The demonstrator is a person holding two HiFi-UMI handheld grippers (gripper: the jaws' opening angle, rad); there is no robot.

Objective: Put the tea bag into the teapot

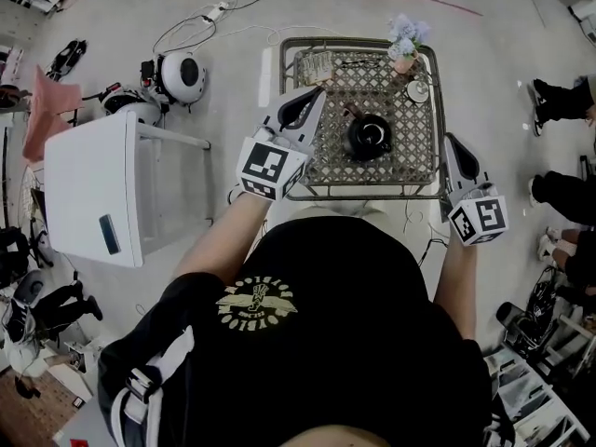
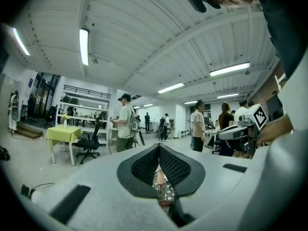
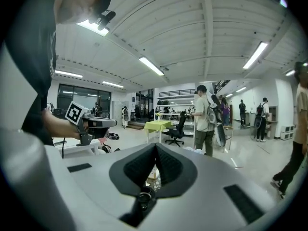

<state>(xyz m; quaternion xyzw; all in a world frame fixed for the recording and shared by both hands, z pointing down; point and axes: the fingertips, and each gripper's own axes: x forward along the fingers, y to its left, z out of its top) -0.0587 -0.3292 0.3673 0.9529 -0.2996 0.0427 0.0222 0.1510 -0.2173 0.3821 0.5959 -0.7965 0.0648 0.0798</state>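
Black T-shirt with a pale winged emblem, worn by the person (image 1: 307, 324), fills the lower half of the head view. At the left of the frame stands a white box-shaped table (image 1: 93, 184). At upper centre, straight ahead of the person, is a small rectangular table with a brown lattice top and metal rim (image 1: 410, 156).

The left gripper (image 1: 315, 93), white with a marker cube, reaches over the lattice table's left edge. The right gripper (image 1: 451, 142) hangs just off its right edge. Each gripper view shows dark pads pressed together with nothing between them. Flanking the table like this looks like a ready stance.

A round black teapot (image 1: 369, 136) sits mid-table, within both grippers' reach. A pink vase of pale blue flowers (image 1: 406, 40) occupies the far right corner, and a small white dish (image 1: 417, 91) sits just below it. The tea bag is not clearly visible, though it may be the pale packet (image 1: 317, 63) at the far left corner.
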